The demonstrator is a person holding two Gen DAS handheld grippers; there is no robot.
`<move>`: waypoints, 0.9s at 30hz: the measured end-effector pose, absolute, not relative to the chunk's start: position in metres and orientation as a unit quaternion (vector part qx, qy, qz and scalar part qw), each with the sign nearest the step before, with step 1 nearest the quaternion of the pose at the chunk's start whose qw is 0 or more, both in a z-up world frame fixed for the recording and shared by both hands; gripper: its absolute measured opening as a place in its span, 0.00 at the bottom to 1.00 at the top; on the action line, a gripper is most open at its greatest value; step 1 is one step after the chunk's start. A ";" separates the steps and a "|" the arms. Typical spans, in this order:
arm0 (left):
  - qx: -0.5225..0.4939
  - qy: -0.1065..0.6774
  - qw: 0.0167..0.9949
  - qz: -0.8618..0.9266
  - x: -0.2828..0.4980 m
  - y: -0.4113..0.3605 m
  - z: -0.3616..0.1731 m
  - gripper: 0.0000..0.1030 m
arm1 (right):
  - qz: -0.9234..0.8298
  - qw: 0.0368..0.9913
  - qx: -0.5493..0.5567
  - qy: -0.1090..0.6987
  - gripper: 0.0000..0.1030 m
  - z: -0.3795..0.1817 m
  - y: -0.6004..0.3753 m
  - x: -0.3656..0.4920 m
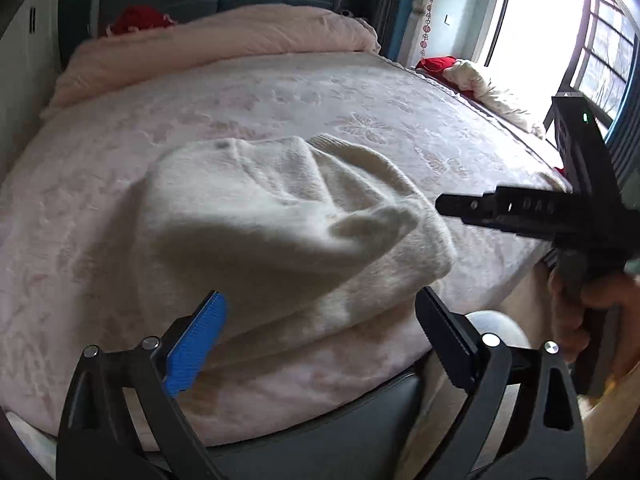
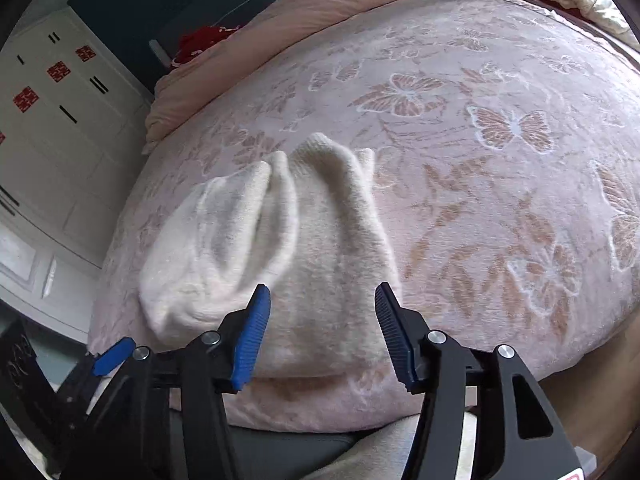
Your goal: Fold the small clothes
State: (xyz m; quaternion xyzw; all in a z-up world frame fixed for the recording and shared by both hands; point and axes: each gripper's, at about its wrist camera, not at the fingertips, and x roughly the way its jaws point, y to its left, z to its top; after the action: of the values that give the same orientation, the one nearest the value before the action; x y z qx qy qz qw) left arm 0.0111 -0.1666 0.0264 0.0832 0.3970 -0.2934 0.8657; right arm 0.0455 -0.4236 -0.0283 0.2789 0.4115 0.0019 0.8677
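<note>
A small cream knit sweater (image 1: 280,224) lies crumpled on the pink bed cover (image 1: 120,140), near the bed's front edge. It also shows in the right wrist view (image 2: 280,240), bunched in soft folds. My left gripper (image 1: 324,312) is open and empty, its fingers spread on either side of the sweater's near hem. My right gripper (image 2: 322,320) is open and empty, just above the sweater's near edge. The right gripper also shows in the left wrist view (image 1: 500,208), held by a hand at the right.
The bed cover (image 2: 500,160) has a butterfly pattern. A pink duvet (image 1: 224,36) is bunched at the head of the bed with a red item (image 1: 136,20). A white wardrobe (image 2: 60,120) stands at the left. Cream clothes (image 1: 488,88) lie by the window.
</note>
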 end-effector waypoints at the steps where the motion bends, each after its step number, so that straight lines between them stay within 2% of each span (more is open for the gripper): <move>1: 0.106 0.391 0.870 -0.282 0.005 -0.160 0.024 0.90 | 0.014 0.868 0.284 0.407 0.59 -0.025 -0.417 0.051; 6: 0.136 0.418 0.873 -0.213 0.032 -0.130 -0.003 0.90 | 0.072 0.865 0.271 0.416 0.71 -0.008 -0.372 0.094; 10: 0.095 0.446 0.867 -0.198 0.066 -0.128 -0.025 0.90 | 0.063 0.848 0.241 0.467 0.71 -0.031 -0.354 0.136; 11: 0.083 0.450 0.867 -0.198 0.069 -0.125 -0.029 0.86 | 0.064 0.840 0.246 0.480 0.65 -0.041 -0.352 0.142; 12: 0.078 0.454 0.864 -0.203 0.072 -0.124 -0.032 0.81 | 0.077 0.828 0.262 0.490 0.27 -0.052 -0.350 0.149; 13: 0.076 0.462 0.859 -0.208 0.076 -0.125 -0.036 0.67 | 0.090 0.817 0.276 0.499 0.11 -0.060 -0.347 0.154; 14: 0.077 0.479 0.848 -0.211 0.083 -0.126 -0.043 0.57 | 0.095 0.815 0.280 0.498 0.11 -0.059 -0.344 0.155; 15: 0.078 0.486 0.846 -0.207 0.085 -0.126 -0.046 0.53 | 0.097 0.826 0.273 0.484 0.09 -0.048 -0.343 0.153; 16: 0.068 0.493 0.843 -0.204 0.089 -0.123 -0.048 0.45 | 0.097 0.841 0.264 0.462 0.09 -0.032 -0.344 0.149; 19: 0.039 0.505 0.835 -0.214 0.096 -0.117 -0.047 0.34 | 0.080 0.885 0.255 0.381 0.08 0.025 -0.365 0.122; 22: 0.039 0.504 0.834 -0.221 0.097 -0.122 -0.048 0.32 | 0.039 0.893 0.220 0.390 0.09 0.023 -0.388 0.114; 25: 0.049 0.515 0.828 -0.217 0.100 -0.134 -0.058 0.32 | 0.019 0.842 0.220 0.492 0.12 -0.054 -0.399 0.129; 26: 0.047 0.519 0.827 -0.213 0.101 -0.137 -0.060 0.32 | 0.022 0.839 0.236 0.490 0.12 -0.063 -0.400 0.125; 27: 0.046 0.517 0.829 -0.209 0.102 -0.137 -0.059 0.32 | 0.023 0.847 0.251 0.468 0.20 -0.059 -0.402 0.116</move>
State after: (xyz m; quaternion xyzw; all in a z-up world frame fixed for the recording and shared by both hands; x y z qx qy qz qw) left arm 0.1017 -0.1371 -0.0594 0.0458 0.5171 -0.2089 0.8288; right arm 0.1157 -0.4019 -0.0586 0.2508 0.4675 0.0231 0.8474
